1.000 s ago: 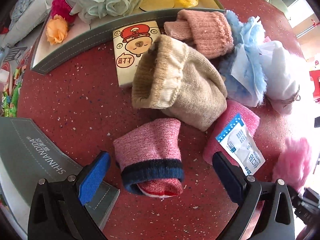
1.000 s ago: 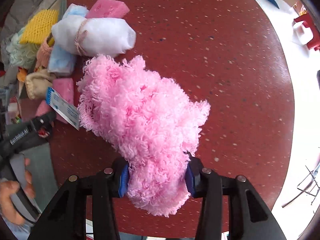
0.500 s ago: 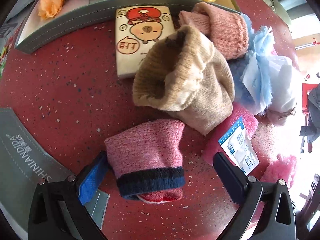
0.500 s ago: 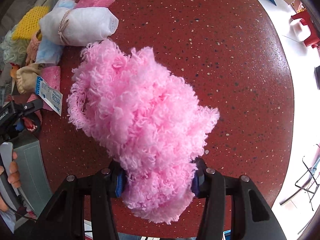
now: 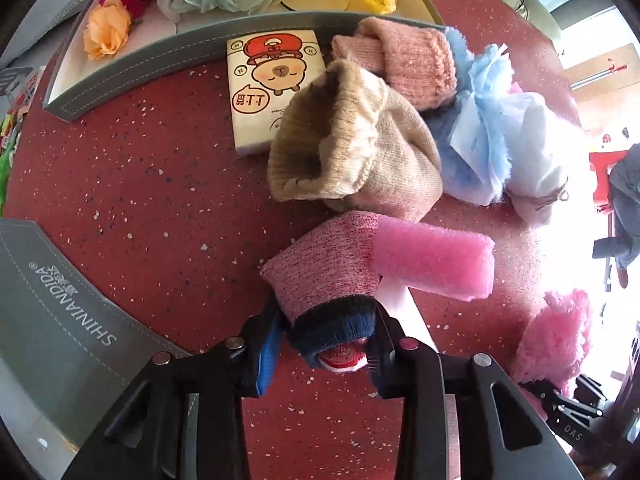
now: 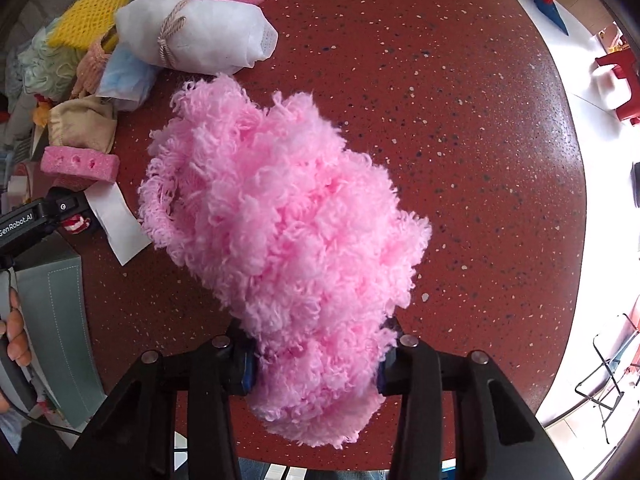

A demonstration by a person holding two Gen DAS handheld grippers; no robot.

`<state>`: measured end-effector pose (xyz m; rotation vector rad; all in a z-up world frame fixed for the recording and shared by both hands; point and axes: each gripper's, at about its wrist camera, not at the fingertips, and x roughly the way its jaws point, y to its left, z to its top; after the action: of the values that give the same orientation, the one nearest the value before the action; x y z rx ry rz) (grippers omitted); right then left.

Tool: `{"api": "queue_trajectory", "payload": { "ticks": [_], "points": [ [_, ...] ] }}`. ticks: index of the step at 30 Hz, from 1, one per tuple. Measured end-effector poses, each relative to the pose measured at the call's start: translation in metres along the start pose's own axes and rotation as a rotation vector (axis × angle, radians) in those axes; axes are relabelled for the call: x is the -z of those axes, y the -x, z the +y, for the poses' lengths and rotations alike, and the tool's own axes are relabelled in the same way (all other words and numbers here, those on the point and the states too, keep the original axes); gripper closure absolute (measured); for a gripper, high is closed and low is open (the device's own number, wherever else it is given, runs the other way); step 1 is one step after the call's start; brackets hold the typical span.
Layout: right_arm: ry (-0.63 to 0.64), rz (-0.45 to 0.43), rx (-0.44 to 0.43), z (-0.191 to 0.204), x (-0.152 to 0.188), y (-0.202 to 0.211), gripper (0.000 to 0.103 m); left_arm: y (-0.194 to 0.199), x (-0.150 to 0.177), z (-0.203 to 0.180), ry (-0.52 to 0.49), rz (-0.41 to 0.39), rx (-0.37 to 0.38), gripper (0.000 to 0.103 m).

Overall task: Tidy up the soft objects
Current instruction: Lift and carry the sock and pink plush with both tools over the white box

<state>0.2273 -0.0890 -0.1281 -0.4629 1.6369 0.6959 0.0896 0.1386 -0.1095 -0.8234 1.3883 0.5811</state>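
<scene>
A pink knit sock [image 5: 324, 264] with a navy cuff lies on the red table, and my left gripper [image 5: 326, 340] points straight down over it. Its jaws are closing and the pads press on the cuff. A pink sponge [image 5: 432, 262] rests against the sock's far end. A white packet [image 5: 400, 300] runs beside the right finger. My right gripper [image 6: 316, 364] is closing tighter on a fluffy pink yarn bundle [image 6: 280, 220], held at its near end just above the table. That bundle also shows in the left wrist view [image 5: 556, 336].
Beyond the sock lie a beige sock [image 5: 352, 152], a peach sock [image 5: 404, 60], a cartoon tissue pack [image 5: 268, 84], blue fluff [image 5: 480, 132] and a tied white bundle [image 6: 200, 36]. A grey tray [image 5: 132, 68] holds flowers and a yellow net. Another grey tray [image 5: 52, 312] sits near left.
The left jaws went from wide open to clamped on the sock's navy cuff. The pink sponge and packet shifted against the sock. The right gripper squeezed the fluffy bundle a little more.
</scene>
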Motion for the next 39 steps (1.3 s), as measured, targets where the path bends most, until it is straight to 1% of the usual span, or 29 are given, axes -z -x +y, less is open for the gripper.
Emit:
{"api": "queue_trajectory", "payload": {
  "ticks": [5,9,11,12,17,19,24,25,29,31,32,34,37,38,39],
  "points": [
    [-0.034,-0.008,-0.036,-0.019,0.018,0.011,0.058,0.02,0.021,-0.018,-0.094,-0.042,-0.005,0.065],
    [-0.047,-0.013,-0.051,-0.02,0.032,0.02,0.058,0.026,0.043,-0.038,-0.154,-0.046,0.018,0.065],
    [-0.049,-0.015,-0.054,-0.033,0.029,0.024,0.058,0.03,0.056,-0.044,-0.178,-0.046,0.028,0.065],
    [-0.053,-0.014,-0.054,-0.03,0.02,0.031,0.058,0.03,0.065,-0.046,-0.191,-0.041,0.029,0.065],
    [-0.065,-0.01,-0.056,-0.034,0.038,0.035,0.058,0.028,0.096,-0.055,-0.243,-0.013,0.019,0.065],
    [-0.064,-0.002,-0.056,-0.032,0.046,0.033,0.058,0.032,0.109,-0.053,-0.256,-0.009,0.026,0.065],
    [-0.036,0.011,-0.04,-0.026,0.062,0.032,0.058,0.048,0.135,-0.053,-0.302,-0.01,0.029,0.065],
    [-0.032,0.014,-0.039,-0.024,0.065,0.032,0.058,0.049,0.136,-0.056,-0.319,-0.013,0.028,0.065],
    [-0.017,0.012,-0.038,-0.015,0.071,0.032,0.058,0.055,0.16,-0.072,-0.389,-0.03,0.026,0.065],
    [-0.002,0.0,-0.032,-0.008,0.072,0.035,0.058,0.06,0.163,-0.076,-0.411,-0.039,0.036,0.065],
    [0.005,-0.008,-0.029,-0.009,0.071,0.037,0.058,0.066,0.164,-0.069,-0.42,-0.046,0.041,0.065],
    [0.018,-0.029,-0.021,-0.01,0.07,0.043,0.058,0.072,0.167,-0.07,-0.439,-0.063,0.05,0.065],
    [0.029,-0.058,-0.011,-0.012,0.075,0.057,0.058,0.085,0.172,-0.066,-0.465,-0.094,0.055,0.065],
    [0.03,-0.067,-0.007,-0.002,0.079,0.064,0.058,0.087,0.173,-0.067,-0.471,-0.104,0.057,0.065],
    [0.032,-0.074,-0.005,-0.002,0.081,0.067,0.058,0.091,0.172,-0.067,-0.474,-0.112,0.059,0.065]
  ]
}}
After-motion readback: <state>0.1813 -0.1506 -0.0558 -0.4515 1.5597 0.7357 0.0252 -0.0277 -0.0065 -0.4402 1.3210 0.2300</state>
